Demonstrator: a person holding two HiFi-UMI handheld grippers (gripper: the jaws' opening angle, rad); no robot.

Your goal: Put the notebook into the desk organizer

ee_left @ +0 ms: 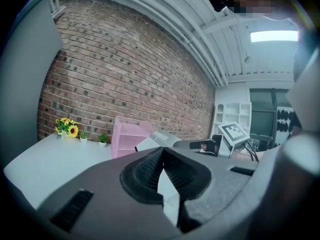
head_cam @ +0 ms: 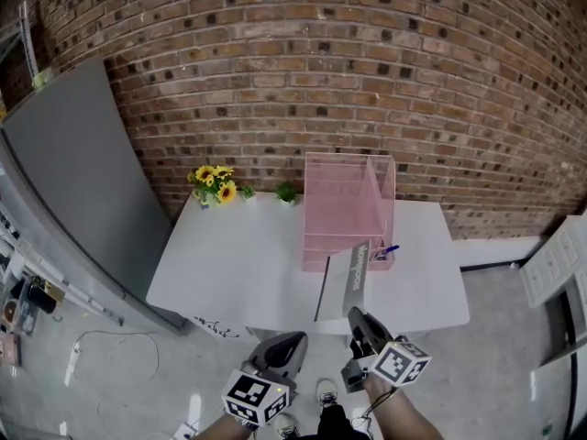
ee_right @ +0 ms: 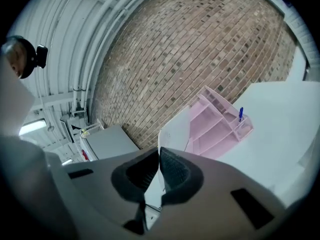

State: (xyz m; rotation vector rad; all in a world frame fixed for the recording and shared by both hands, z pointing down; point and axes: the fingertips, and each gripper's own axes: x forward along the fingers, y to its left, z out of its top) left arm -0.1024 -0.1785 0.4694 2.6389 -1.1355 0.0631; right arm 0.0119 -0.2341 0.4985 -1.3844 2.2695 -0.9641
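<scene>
Right claw (head_cam: pixel 356 319) clamps notebook (head_cam: pixel 356 278) near edge.

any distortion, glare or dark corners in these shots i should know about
Head view: the fisheye lens bows the red-brown brick wall into arcs; the white table is evenly lit. Left gripper view: the rectangular ceiling light panel is blown out, and the corners go black. Right gripper view: the picture is tilted, so the pink plastic desk organizer slants; the edges darken here too.
</scene>
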